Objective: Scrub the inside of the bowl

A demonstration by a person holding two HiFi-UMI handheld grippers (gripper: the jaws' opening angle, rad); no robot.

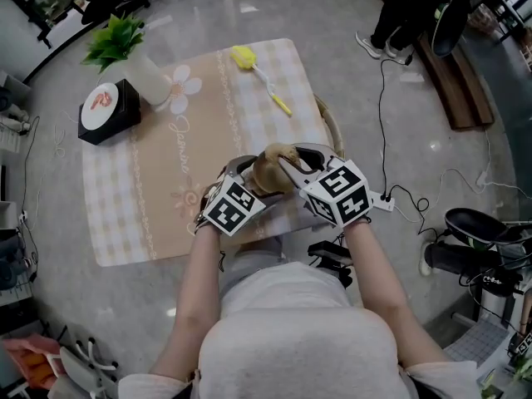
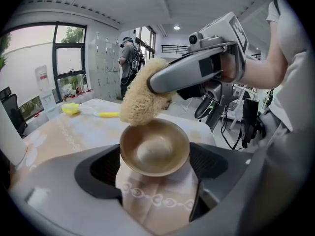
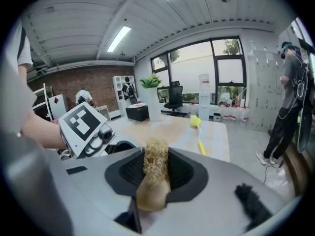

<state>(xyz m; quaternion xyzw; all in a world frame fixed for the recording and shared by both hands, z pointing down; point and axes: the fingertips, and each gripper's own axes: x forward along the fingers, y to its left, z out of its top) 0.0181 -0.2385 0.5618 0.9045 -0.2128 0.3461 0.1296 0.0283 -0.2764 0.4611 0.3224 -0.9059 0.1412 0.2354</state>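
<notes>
A brass-coloured bowl (image 2: 155, 150) sits tilted between the jaws of my left gripper (image 2: 155, 173), hollow side facing the camera, and both pads press on its sides. In the head view the bowl (image 1: 268, 173) is at the table's near edge, half hidden by both grippers. My right gripper (image 3: 155, 178) is shut on a tan loofah sponge (image 3: 156, 166). In the left gripper view the loofah (image 2: 141, 91) rests on the bowl's far rim, and the right gripper's (image 2: 165, 82) jaws reach in from the upper right.
A beige checked cloth (image 1: 166, 181) covers the round table. A yellow brush (image 1: 259, 71) lies at its far side. A plant in a white pot (image 1: 133, 52) and a black box (image 1: 110, 110) stand at the far left. Cables (image 1: 432, 189) cross the floor on the right. A person (image 1: 411, 11) stands beyond.
</notes>
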